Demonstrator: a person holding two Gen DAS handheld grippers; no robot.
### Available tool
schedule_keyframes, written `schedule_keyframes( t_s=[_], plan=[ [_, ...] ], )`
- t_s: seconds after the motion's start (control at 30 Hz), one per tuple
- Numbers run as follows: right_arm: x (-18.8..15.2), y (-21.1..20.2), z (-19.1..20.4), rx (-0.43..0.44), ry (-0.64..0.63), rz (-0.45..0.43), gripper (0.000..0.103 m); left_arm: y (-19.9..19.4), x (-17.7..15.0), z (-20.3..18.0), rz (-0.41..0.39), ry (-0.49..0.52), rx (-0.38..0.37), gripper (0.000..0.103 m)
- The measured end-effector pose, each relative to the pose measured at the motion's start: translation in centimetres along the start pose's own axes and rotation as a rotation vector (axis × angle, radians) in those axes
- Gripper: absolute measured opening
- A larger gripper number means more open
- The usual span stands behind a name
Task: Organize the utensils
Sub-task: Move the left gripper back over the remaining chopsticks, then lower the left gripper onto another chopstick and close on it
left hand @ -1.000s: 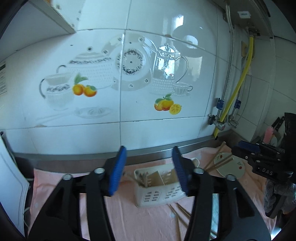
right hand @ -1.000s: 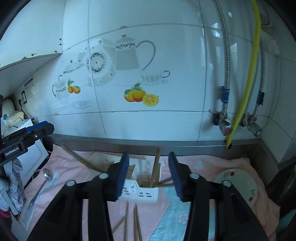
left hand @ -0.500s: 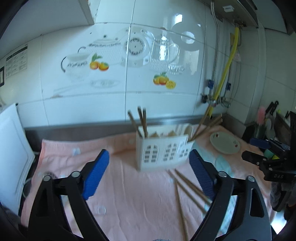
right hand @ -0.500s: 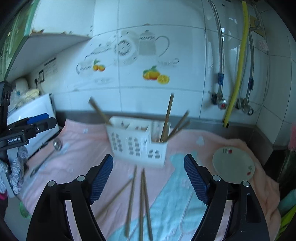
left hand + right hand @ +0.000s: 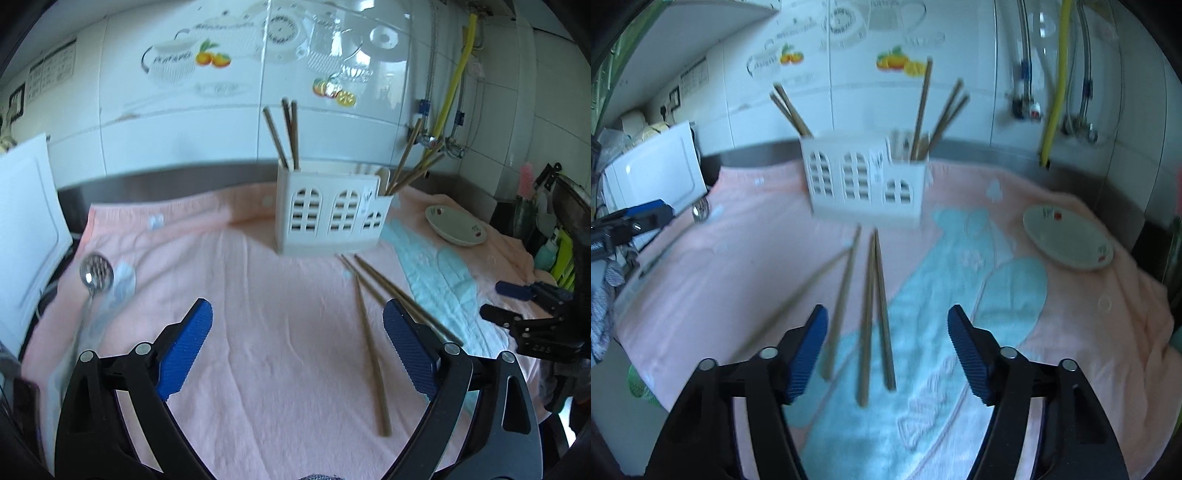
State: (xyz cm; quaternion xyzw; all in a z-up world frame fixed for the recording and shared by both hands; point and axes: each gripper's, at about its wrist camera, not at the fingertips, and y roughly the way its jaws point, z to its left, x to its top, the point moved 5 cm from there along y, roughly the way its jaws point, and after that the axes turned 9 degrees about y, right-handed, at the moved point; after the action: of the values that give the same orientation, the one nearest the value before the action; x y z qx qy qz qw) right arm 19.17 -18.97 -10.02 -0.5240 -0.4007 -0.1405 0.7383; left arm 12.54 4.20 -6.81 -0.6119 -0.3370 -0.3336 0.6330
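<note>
Right gripper (image 5: 886,343) closing, empty, over loose chopsticks (image 5: 875,310) lying near side of white caddy (image 5: 868,184). Left gripper (image 5: 295,350) opening, empty. Risk: pinching several sticks at once, or snagging pink towel (image 5: 258,369).

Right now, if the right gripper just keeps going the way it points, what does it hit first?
Likely the loose chopsticks lying on the towel: they run straight between the right gripper's closing jaws, nothing held. The white utensil holder stands farther along. Depth is blurred, so unsure.
</note>
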Motion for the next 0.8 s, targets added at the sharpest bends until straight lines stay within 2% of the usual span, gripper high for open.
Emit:
schedule_keyframes(
  t_s=[0.1,0.27,0.4,0.47,0.67,0.8],
  plan=[
    [-1.2,1.3,-0.4,0.000,-0.010,0.042,0.056,0.3,-1.0,0.2,0.021,-0.020,-0.001,0.092],
    [-2.4,3.5,-0.7,0.009,-0.032,0.101,0.038,0.7,-2.3,0.3,0.051,-0.035,0.009,0.092],
    [-2.6,4.7,-0.7,0.023,-0.042,0.130,0.031,1.0,-3.1,0.3,0.071,-0.035,0.013,0.092],
    [-2.5,5.1,-0.5,0.028,-0.057,0.136,0.025,1.1,-3.4,0.2,0.077,-0.041,0.011,0.092],
    [-2.3,6.5,-0.3,0.032,-0.085,0.161,0.016,1.2,-3.8,-0.3,0.087,-0.048,0.004,0.092],
    [-2.3,7.2,-0.5,0.035,-0.085,0.172,0.014,1.1,-4.0,-0.9,0.092,-0.046,-0.001,0.092]
  ],
)
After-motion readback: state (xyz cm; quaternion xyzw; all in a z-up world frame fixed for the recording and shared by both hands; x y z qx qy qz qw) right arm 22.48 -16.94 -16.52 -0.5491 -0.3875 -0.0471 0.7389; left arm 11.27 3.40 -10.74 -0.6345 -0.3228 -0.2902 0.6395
